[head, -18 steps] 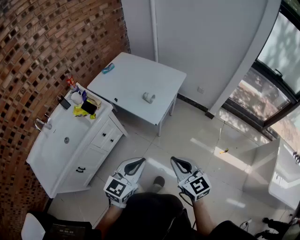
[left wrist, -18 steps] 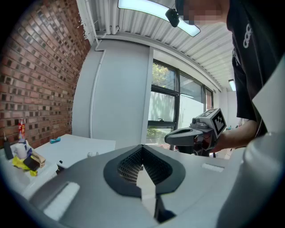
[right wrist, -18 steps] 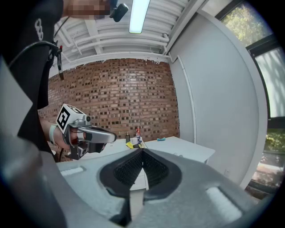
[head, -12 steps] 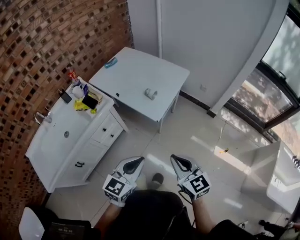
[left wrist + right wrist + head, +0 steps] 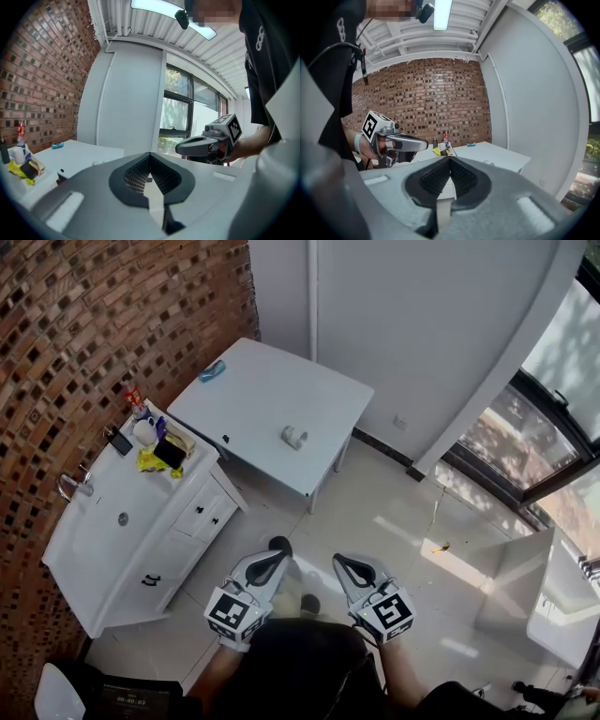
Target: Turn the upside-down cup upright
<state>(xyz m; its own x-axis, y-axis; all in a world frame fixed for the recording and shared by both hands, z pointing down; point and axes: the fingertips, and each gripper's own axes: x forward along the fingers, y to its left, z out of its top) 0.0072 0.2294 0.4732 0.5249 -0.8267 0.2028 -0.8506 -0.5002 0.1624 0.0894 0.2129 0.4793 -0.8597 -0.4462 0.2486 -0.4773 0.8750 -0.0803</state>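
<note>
A small white cup [image 5: 293, 437] lies on the white table [image 5: 262, 399], near its right front edge, far ahead of both grippers. From here I cannot tell which way its mouth faces. My left gripper [image 5: 270, 562] and right gripper [image 5: 347, 564] are held side by side low over the tiled floor, close to my body, both pointing toward the table. Each is shut with nothing between its jaws. In the left gripper view the jaws [image 5: 150, 155] meet, and the right gripper [image 5: 206, 143] shows beside them. The right gripper view shows its own jaws [image 5: 450, 159] meeting and the left gripper [image 5: 401, 143].
A white vanity cabinet with a sink [image 5: 112, 531] stands at the left against the brick wall, with bottles and a yellow item [image 5: 155, 451] on its top. A blue object [image 5: 212, 371] lies at the table's far corner. Large windows [image 5: 534, 427] and a white unit [image 5: 553, 606] are at the right.
The view has swayed slightly and one shoe now shows further forward on the floor between the grippers. Both grippers keep their places and stay shut.
</note>
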